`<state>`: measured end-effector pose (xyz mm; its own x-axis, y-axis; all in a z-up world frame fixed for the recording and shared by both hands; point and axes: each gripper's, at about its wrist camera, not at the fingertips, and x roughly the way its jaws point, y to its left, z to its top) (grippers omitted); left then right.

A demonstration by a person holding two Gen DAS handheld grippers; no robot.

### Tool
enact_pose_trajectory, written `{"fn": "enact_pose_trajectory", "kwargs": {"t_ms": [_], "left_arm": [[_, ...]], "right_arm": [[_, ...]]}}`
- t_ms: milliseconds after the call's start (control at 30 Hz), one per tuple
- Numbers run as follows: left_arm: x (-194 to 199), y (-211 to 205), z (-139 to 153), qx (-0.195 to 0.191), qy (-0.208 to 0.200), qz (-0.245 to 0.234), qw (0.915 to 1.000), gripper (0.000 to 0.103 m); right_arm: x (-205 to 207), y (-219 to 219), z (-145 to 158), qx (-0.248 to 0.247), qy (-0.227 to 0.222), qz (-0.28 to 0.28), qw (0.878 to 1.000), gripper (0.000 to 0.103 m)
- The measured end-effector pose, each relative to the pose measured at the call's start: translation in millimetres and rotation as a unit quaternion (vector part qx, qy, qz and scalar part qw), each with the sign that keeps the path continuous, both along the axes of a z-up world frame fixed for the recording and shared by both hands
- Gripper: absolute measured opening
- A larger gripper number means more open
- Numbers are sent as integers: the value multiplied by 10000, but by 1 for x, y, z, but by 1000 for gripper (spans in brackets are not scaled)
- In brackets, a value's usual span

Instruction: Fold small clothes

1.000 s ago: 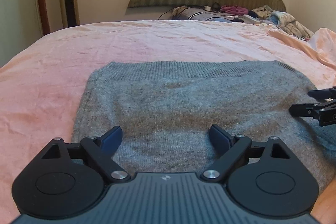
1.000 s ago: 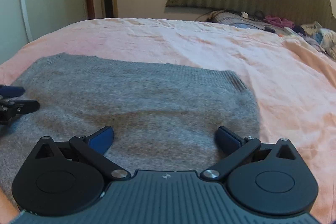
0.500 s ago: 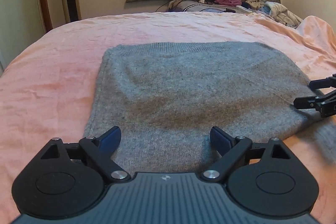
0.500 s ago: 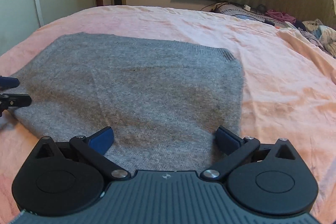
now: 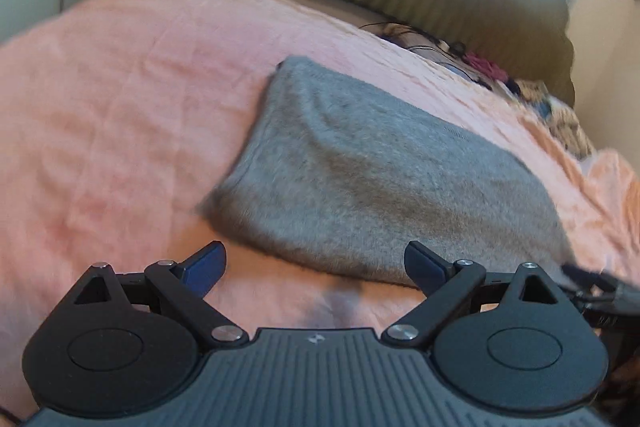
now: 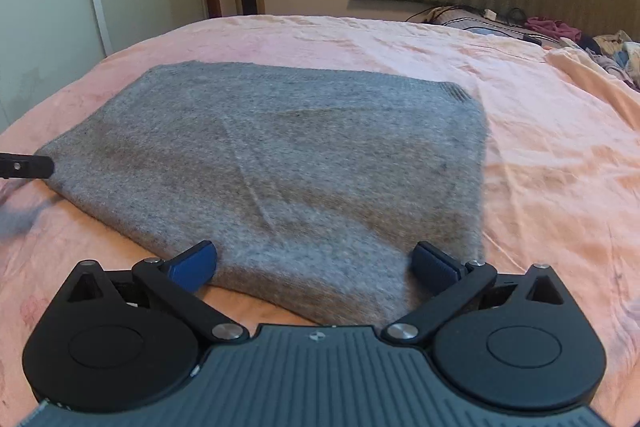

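Grey knit sweater [image 6: 280, 167], part-folded on pink bed sheet [image 6: 560, 155]; left claw [image 5: 314, 263] and right claw [image 6: 314, 261] both spread empty; next, likely grip near edge for second fold.

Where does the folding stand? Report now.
Done: the grey sweater lies flat as a folded rectangle on the pink bedsheet. In hand: nothing; the left hand-held gripper and right hand-held gripper are open. Left: possibly another fold.
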<state>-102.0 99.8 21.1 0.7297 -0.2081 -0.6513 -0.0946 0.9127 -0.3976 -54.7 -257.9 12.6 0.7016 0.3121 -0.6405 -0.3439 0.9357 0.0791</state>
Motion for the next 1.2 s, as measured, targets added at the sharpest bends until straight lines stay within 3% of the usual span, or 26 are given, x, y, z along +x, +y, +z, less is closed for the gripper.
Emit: {"fn": "enact_pose_trajectory", "kwargs": {"t_ms": [100,233,333,367,400,467,500,567,633,767,833,900,1000,1033,1100,1200], "left_arm": [[-8,15,-3,-852,-46,522,9950,97],[6,28,-11,-1977,-23,1151,9735,98],[20,27,-13,-2104,-71,1512,9658,97],[26,24,-12,-2014,-44,1568,9669,89],[33,20,-12,-1882,38,1588,9692,65],[42,13,-14,-1656,193,1579,9733,40],[44,10,-14,-1461,196,1608,9759,34],[48,3,-11,-1162,249,1579,9803,33],[51,-3,-8,-889,357,1580,9828,9],[57,-32,15,-223,128,1342,9906,5],[63,-66,38,257,-334,877,9953,5],[69,-113,57,756,-769,179,9940,5],[71,-183,62,1246,-1200,-956,9803,5],[69,-206,58,1393,-1297,-1315,9729,5],[62,-240,46,1551,-1409,-1902,9591,5],[54,-269,25,1639,-1285,-2456,9467,5]], "right_arm": [[1,-4,0,142,-13,-74,9999,103],[7,0,1,1,-6,-22,10000,103],[5,-4,1,129,-11,-23,9999,103],[5,-5,1,186,-13,-28,9998,103],[4,-7,1,249,-16,-35,9997,103],[3,-10,2,362,-17,-45,9993,103],[3,-11,2,411,-15,-48,9991,103],[3,-14,2,510,-12,-55,9987,103],[3,-16,2,610,-5,-59,9981,103],[3,-22,2,863,16,-79,9962,103],[4,-30,3,1146,47,-124,9933,103],[5,-45,6,1731,158,-244,9845,103],[19,-90,12,3443,698,-638,9341,103],[24,-101,14,3772,777,-703,9202,103],[37,-118,22,4025,788,-777,9087,103],[60,-132,33,4111,951,-712,9038,103]]}}
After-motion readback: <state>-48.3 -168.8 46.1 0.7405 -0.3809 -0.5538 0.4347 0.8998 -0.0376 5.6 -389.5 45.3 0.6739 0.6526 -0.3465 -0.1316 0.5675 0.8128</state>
